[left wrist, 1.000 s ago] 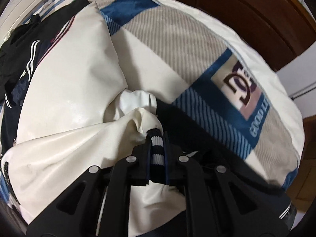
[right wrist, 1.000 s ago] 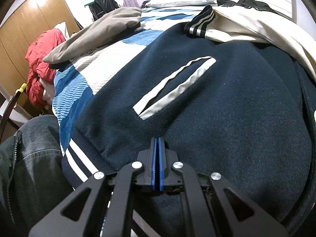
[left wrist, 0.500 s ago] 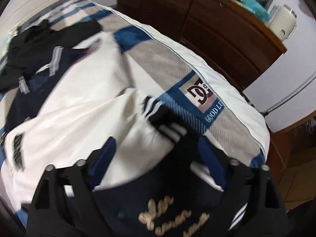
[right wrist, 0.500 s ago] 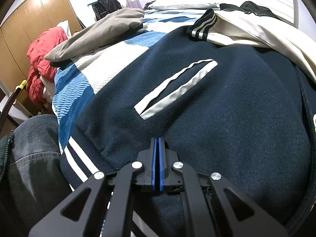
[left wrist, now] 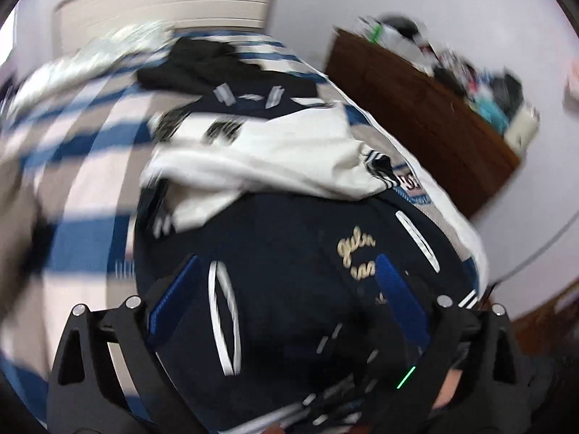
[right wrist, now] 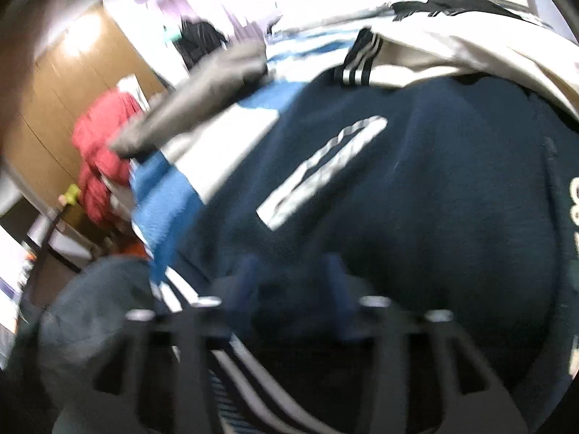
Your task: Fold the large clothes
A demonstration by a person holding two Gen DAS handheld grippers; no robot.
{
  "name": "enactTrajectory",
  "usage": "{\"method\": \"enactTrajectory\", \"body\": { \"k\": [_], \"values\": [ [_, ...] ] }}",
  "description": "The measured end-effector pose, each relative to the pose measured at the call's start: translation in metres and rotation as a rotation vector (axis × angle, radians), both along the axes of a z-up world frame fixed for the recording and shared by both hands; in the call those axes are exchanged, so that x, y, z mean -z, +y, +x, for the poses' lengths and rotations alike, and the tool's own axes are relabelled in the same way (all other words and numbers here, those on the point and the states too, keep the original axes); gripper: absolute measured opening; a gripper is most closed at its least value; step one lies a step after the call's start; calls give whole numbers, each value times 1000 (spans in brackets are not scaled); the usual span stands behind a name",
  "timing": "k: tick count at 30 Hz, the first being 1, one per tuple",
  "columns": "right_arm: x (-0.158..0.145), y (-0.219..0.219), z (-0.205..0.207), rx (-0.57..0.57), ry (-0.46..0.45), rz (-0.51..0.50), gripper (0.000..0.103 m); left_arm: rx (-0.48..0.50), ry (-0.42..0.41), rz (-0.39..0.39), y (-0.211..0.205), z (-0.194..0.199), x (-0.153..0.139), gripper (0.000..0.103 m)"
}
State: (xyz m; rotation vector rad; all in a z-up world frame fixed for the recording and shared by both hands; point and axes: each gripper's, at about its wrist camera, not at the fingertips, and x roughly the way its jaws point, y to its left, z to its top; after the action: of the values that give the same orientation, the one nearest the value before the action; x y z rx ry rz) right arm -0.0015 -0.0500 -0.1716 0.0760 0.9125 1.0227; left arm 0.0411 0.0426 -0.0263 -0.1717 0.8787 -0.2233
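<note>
Both claws are spreading with nothing gripped: left claw [left wrist: 286, 289] and right claw [right wrist: 289, 278] over the navy jacket [left wrist: 289, 253] at the bed [left wrist: 83, 238] edge; motion blur smears details.

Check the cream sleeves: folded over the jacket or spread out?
Folded. Both cream sleeves lie across the navy jacket, striped cuffs resting near its edges.

Both cameras are looking down along their tools, close above the bed [left wrist: 83, 238]; both are seeing the same jacket [left wrist: 289, 253].
</note>
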Motion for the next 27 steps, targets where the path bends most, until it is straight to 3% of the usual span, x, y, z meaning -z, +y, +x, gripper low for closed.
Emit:
{"method": "enactTrajectory", "body": {
  "k": [3,6,7,8,9,11,14,16,20,27],
  "values": [
    [-7,-23,10,62,2,20,62,-86,-1,-26,19,-39,46,94],
    [-22,-48,16,135,4,61,65,-149,-25,-120,28,-65,84,94],
    [-29,-59,18,193,-14,63,83,-132,-32,-187,29,-69,96,94],
    [-37,-74,22,247,-14,97,93,-100,-47,-237,28,-73,104,94],
    [-43,-85,26,277,-6,140,93,-78,-61,-240,24,-74,110,94],
    [-58,-108,34,356,-16,185,93,-16,-77,-175,13,-72,115,94],
    [-83,-139,53,476,-90,194,98,53,-62,-125,1,-65,120,94],
    [-91,-155,78,519,-88,182,98,63,-74,-138,-2,-63,121,94],
    [-94,-178,131,596,-26,158,98,64,-46,-153,-3,-53,130,94],
    [-63,-188,220,597,226,168,98,69,73,-129,-2,-49,152,94]
  ]
}}
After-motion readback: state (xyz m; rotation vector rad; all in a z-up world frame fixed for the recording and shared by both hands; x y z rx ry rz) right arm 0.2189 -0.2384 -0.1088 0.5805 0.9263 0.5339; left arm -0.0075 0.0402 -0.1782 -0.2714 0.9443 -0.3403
